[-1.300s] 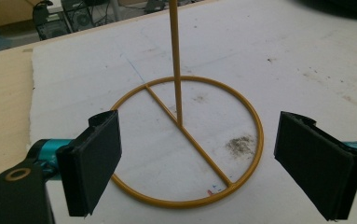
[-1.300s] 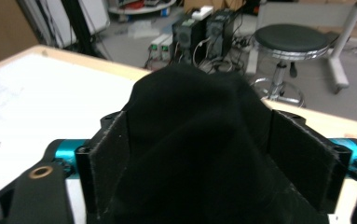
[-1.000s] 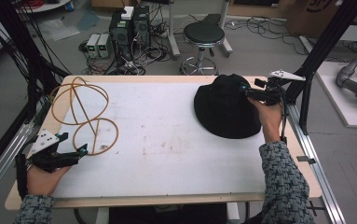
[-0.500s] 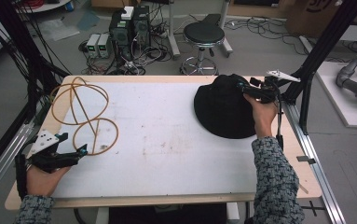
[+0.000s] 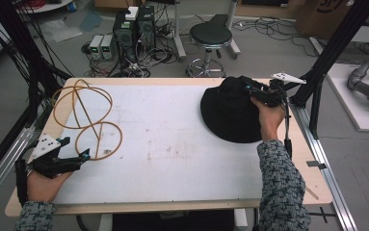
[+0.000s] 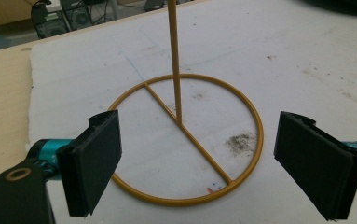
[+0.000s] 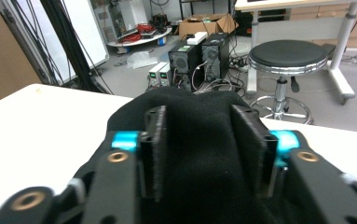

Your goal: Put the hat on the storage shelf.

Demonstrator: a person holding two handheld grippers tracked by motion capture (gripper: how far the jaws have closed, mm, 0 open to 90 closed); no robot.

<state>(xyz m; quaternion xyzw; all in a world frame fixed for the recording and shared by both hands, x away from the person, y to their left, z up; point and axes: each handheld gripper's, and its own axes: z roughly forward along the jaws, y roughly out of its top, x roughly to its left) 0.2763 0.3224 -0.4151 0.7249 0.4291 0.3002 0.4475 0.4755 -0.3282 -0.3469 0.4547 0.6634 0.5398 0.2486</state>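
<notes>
Your left gripper (image 6: 197,165): jaws wide apart, low over the yellow wire stand's (image 5: 88,120) base ring at the table's (image 5: 172,144) near-left corner. Your right gripper (image 7: 198,149): jaws clamping the black hat's (image 5: 230,113) crown, table far-right.

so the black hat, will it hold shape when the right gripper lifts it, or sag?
Likely sags: the black hat looks like soft fabric, bulging between the right gripper jaws. Probably light for its size, since it looks like thin cloth. It seems unlikely to slip, as the fabric fills the gap between the pads; the brim may droop and drag on the table.
</notes>
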